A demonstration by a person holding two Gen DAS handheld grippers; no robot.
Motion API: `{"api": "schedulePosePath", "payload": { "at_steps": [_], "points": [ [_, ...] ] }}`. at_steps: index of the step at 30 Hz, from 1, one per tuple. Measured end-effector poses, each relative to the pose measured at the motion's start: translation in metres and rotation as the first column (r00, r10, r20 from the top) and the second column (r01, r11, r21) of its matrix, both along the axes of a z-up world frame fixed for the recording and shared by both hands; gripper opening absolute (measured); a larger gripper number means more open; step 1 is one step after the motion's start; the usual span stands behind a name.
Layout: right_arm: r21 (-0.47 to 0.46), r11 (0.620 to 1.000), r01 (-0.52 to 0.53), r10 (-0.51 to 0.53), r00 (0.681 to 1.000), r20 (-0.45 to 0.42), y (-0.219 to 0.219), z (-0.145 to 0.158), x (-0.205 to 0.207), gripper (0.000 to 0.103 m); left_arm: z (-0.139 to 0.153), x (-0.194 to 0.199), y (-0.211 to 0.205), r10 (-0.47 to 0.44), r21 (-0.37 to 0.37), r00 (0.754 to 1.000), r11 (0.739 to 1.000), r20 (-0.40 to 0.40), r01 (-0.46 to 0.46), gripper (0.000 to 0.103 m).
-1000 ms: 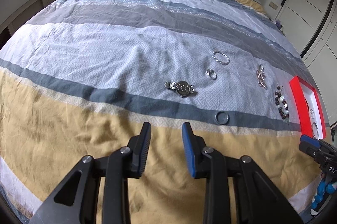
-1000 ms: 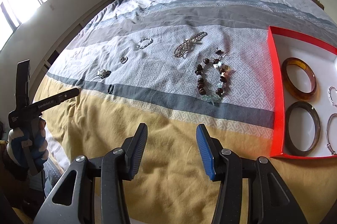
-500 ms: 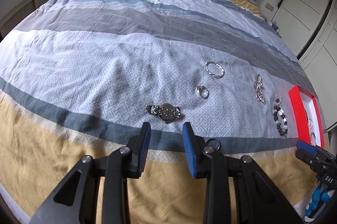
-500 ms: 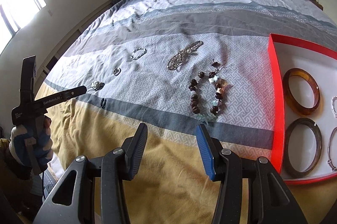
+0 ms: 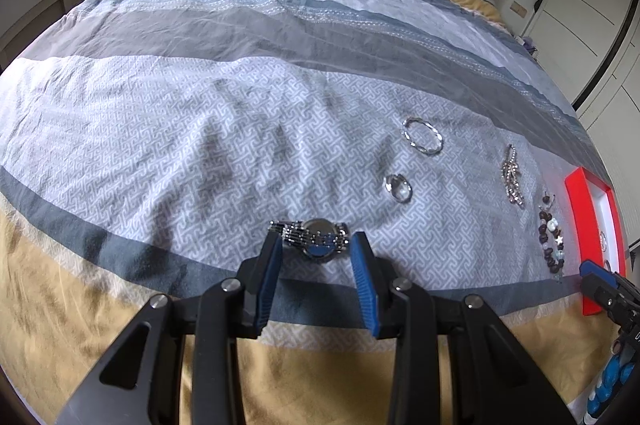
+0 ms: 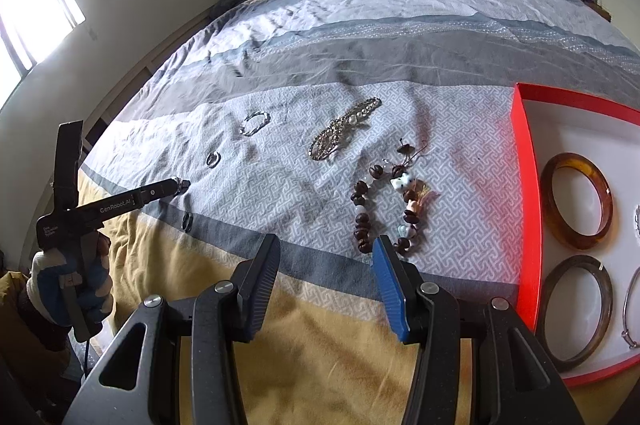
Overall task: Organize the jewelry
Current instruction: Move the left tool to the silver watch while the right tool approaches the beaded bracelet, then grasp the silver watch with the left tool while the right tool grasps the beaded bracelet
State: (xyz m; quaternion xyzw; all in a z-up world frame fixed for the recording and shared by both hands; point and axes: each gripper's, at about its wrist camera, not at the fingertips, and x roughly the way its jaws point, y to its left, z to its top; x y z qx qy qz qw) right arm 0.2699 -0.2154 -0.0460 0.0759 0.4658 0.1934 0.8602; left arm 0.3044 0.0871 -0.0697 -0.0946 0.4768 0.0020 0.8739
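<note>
The watch (image 5: 316,240) lies sideways, left to right, between the open left tongs (image 5: 316,245). A ring (image 5: 398,187) sits beyond. The right tongs (image 6: 326,253) are open too.

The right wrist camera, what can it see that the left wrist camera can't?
Only the right wrist view shows the inside of the red tray, with an amber bangle and a dark bangle lying in it, and a small dark ring on the bedspread.

Only the left wrist view clearly shows the silver watch, lying between the open fingers of the left gripper.

Both show the beaded bracelet, the rhinestone piece, the twisted silver bangle and the small silver ring.
</note>
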Motion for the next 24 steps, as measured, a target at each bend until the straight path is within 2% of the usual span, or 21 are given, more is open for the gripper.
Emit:
{"api": "schedulePosePath", "payload": {
  "at_steps": [14,24],
  "points": [
    [0.016,0.999,-0.029,0.029,0.999,0.036,0.024,0.003,0.037,0.049,-0.013,0.014,0.002,-0.006,0.001,1.0,1.0,0.007,0.006,0.034],
    [0.02,1.0,-0.022,0.021,1.0,0.021,0.028,-0.009,0.041,0.049,-0.018,0.023,0.003,-0.002,0.003,1.0,1.0,0.024,0.002,0.033]
  ]
}}
